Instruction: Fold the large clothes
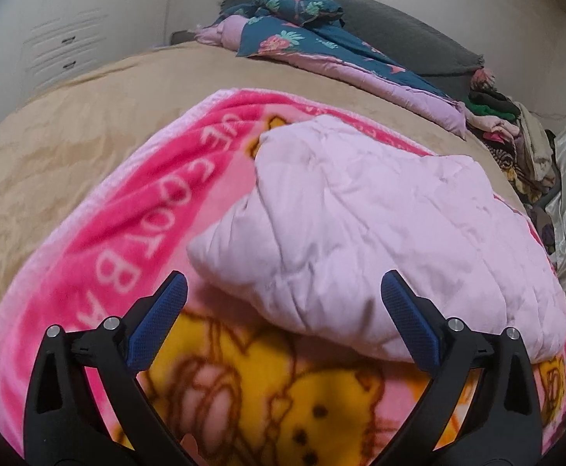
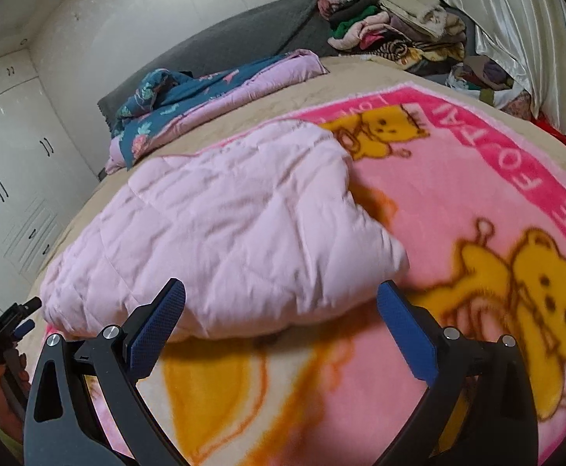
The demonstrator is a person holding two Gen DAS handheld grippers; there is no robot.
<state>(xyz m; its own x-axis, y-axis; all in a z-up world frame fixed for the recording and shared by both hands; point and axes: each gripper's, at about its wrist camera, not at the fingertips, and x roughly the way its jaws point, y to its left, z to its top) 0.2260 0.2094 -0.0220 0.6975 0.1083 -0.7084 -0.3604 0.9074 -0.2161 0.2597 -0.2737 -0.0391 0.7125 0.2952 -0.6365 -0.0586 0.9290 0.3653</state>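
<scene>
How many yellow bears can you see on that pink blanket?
3 in the right view: a small bear at the far end, a large bear at right, another hugging it. The quilt may hide more.

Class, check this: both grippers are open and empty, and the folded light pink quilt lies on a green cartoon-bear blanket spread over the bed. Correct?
One error: the blanket under the light pink quilt is pink with yellow bears, not green, as the right wrist view shows. The left gripper and right gripper are indeed open and empty.

Matt quilted cloth comforter (image 1: pixel 360 225) on a fuzzy fleece blanket (image 1: pixel 127 209); glossy wardrobe doors (image 2: pixel 7 147)
</scene>
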